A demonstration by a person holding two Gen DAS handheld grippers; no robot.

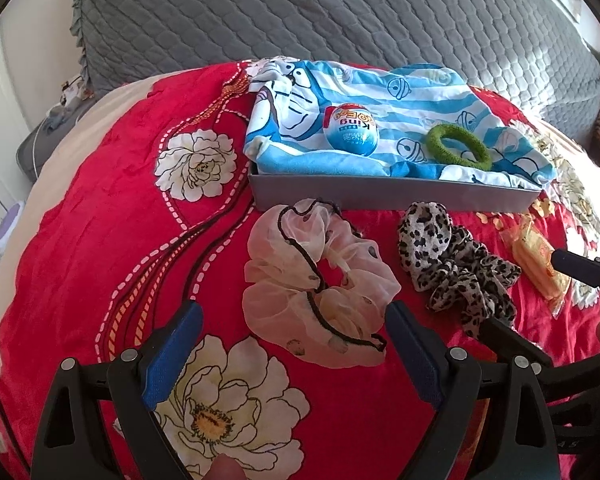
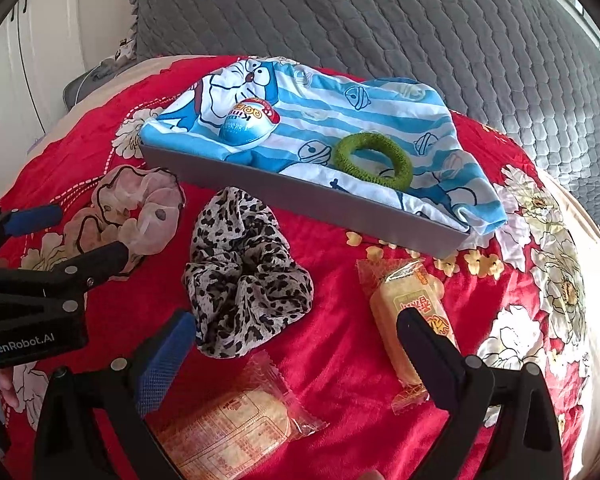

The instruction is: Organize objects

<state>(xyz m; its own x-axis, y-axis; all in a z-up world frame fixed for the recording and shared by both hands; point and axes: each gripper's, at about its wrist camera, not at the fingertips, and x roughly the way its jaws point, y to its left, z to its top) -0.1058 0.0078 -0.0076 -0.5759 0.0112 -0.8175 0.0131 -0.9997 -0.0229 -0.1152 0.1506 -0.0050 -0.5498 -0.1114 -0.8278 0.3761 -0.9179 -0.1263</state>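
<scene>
A sheer cream scrunchie (image 1: 312, 280) with a dark elastic lies on the red floral bedspread (image 1: 100, 200). My left gripper (image 1: 294, 320) stands open around its near part, the pads apart from it. A leopard scrunchie (image 2: 240, 276) lies to its right. My right gripper (image 2: 296, 332) hangs open above bare bedspread, with one wrapped snack (image 2: 228, 428) below it. A yellow wrapped snack (image 2: 404, 304) lies partly behind its right finger. The grey tray (image 1: 380, 196), lined with blue striped cloth (image 1: 380, 92), holds a blue toy egg (image 1: 350, 128) and a green ring scrunchie (image 1: 458, 146).
A grey quilted headboard or cushion (image 1: 300, 12) rises behind the tray. White cupboards (image 2: 40, 60) stand at the far left. The bedspread falls away on the left and right. In the right wrist view the left gripper (image 2: 90, 230) sits at the left edge.
</scene>
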